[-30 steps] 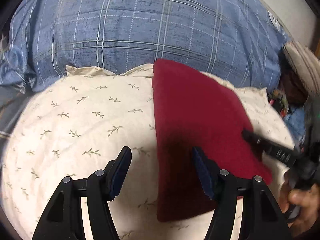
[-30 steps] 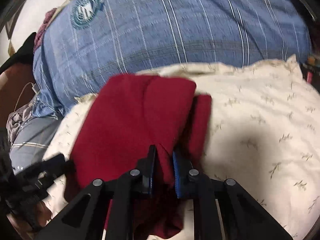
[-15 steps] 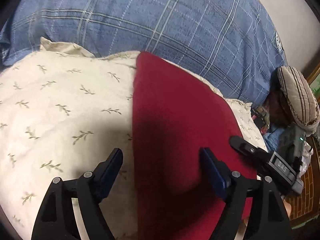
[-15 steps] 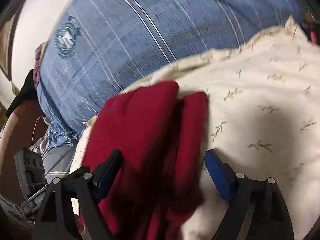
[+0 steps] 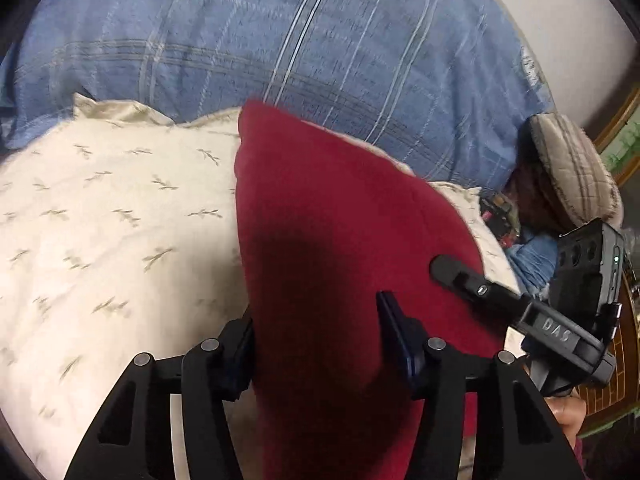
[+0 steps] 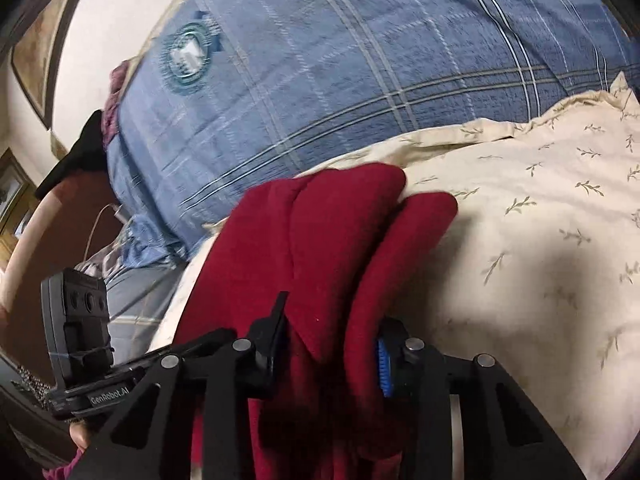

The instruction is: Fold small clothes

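Note:
A folded dark red garment (image 5: 340,240) lies on a cream leaf-print pillow (image 5: 100,220). My left gripper (image 5: 316,344) stands open with one finger on each side of the garment's near end; the cloth fills the gap. In the right wrist view the same red garment (image 6: 320,248) shows as stacked folds on the cream pillow (image 6: 540,220). My right gripper (image 6: 332,344) is open too, its fingers straddling the thick folded edge. I cannot tell whether the pads touch the cloth. The right gripper also shows in the left wrist view (image 5: 480,288) at the garment's right edge.
A blue plaid duvet (image 5: 280,40) lies behind the pillow, with a round emblem (image 6: 188,56) on it. A striped grey bundle (image 5: 572,168) and clutter sit at the far right. The left gripper's body (image 6: 80,328) shows in the right wrist view. A wall and picture frame (image 6: 36,48) are behind.
My right gripper opened from shut on the garment's fold to wide, then narrowed around the folded edge. My left gripper moved forward over the garment's near end and its fingers came closer together.

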